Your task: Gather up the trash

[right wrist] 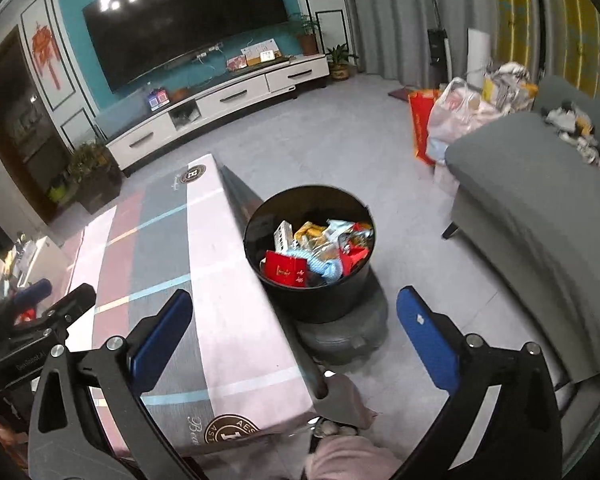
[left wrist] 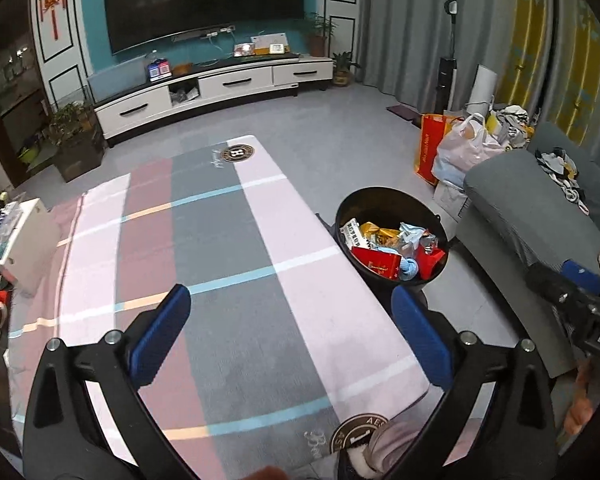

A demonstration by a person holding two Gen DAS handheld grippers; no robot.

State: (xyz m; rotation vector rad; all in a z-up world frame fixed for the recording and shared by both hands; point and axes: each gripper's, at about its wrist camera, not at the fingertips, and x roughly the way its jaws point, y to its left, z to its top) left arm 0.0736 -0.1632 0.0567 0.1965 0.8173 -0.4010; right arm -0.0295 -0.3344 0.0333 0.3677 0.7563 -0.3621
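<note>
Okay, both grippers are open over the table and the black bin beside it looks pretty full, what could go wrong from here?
1. The black bin is heaped with wrappers and a red box near its rim; more trash may spill onto the floor.
2. The bin sits on a low dark base, so a nudge from the right gripper might tip it.
3. The tablecloth overhangs the table edge; the left gripper could snag it.

The black bin (right wrist: 312,256) stands on a dark base whose make cannot be told, and the desk (right wrist: 220,280) edge hides its nine o'clock side. The wrappers (right wrist: 320,248) inside are too small to read. At three o'clock in the left wrist view, the right tongs (left wrist: 572,300) are cut off by the edge. The sofa (right wrist: 540,208) is blurred and runs out of frame.
</note>
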